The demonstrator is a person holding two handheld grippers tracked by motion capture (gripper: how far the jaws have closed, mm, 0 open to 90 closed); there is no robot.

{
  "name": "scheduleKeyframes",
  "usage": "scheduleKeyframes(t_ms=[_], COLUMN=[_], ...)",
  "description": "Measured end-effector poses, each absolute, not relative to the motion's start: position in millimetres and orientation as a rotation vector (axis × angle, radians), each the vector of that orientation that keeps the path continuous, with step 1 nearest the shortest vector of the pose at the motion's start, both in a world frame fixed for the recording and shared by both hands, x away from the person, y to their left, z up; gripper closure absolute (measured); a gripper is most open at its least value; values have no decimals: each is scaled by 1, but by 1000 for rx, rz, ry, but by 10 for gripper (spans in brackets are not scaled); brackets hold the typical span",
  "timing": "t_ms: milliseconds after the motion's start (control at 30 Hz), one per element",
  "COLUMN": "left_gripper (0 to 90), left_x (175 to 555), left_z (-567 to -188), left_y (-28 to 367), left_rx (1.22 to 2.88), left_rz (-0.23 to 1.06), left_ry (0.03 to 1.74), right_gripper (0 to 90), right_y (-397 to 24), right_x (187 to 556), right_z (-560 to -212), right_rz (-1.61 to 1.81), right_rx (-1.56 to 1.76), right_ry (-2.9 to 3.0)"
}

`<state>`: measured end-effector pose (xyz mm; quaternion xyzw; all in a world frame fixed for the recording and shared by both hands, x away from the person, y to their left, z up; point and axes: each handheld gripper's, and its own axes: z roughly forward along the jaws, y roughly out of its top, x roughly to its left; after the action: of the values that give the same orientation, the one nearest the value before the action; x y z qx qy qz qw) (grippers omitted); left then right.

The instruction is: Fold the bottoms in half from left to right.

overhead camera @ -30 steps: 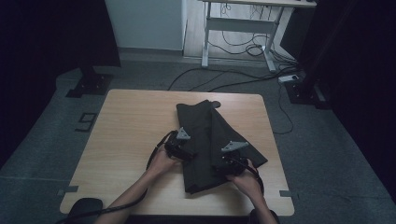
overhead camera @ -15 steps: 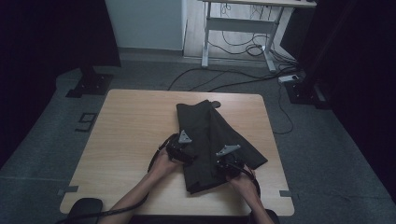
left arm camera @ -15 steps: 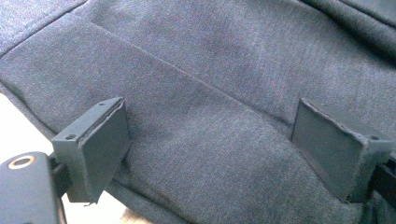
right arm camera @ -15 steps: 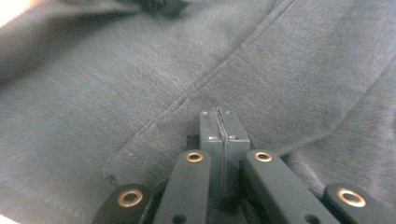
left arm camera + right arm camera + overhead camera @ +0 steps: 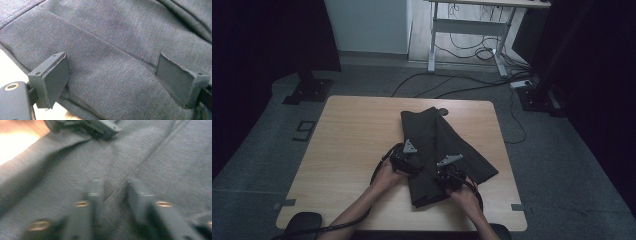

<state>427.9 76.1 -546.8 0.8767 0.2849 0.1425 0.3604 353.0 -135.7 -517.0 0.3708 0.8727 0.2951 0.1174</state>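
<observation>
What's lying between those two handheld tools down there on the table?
In the high view, only the dark grey folded cloth garment lies between the left tool and the right tool; nothing else sits on that stretch of it.

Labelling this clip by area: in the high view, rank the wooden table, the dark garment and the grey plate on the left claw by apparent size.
1. wooden table
2. dark garment
3. grey plate on the left claw

No words, labels, brands or numbers can be read anywhere. On the floor (image 5: 272,150) at about nine o'clock from the table (image 5: 357,130), a pale outlined mark (image 5: 304,131) perhaps resembles a digit, but the view is too dim to read it.
</observation>
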Motion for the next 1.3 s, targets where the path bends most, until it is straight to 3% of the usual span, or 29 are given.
scheduleKeyframes(t_ms=[167,400,567,600,633,700,833,933,1100,1300], left_gripper=[111,111,111,111,111,111,140,136,89,86], left_x=[428,428,428,428,428,428,426,419,396,383], left_z=[-547,-547,-547,-547,-547,-546,-537,-522,-522,-543], left_y=[76,76,76,76,76,77,79,76,66,63], left_rx=[2259,2258,2258,2258,2257,2254,2222,2173,2239,2273], left_rz=[367,365,364,364,362,361,340,314,339,381], left_ry=[735,737,737,737,737,728,738,739,688,711], right_gripper=[878,877,873,809,809,651,434,352,296,288], right_y=[-151,-217,-271,-286,-286,-300,-305,-291,-275,-291], right_x=[349,353,368,375,375,384,384,384,398,410], right_z=[-497,-445,-449,-459,-459,-471,-470,-469,-495,-536], right_rz=[865,881,817,785,785,707,774,821,789,690], right_rx=[1084,1186,1355,1417,1417,1480,1470,1398,1408,1534], right_ry=[2488,2246,2133,2114,2114,2081,2062,2106,2156,2113])
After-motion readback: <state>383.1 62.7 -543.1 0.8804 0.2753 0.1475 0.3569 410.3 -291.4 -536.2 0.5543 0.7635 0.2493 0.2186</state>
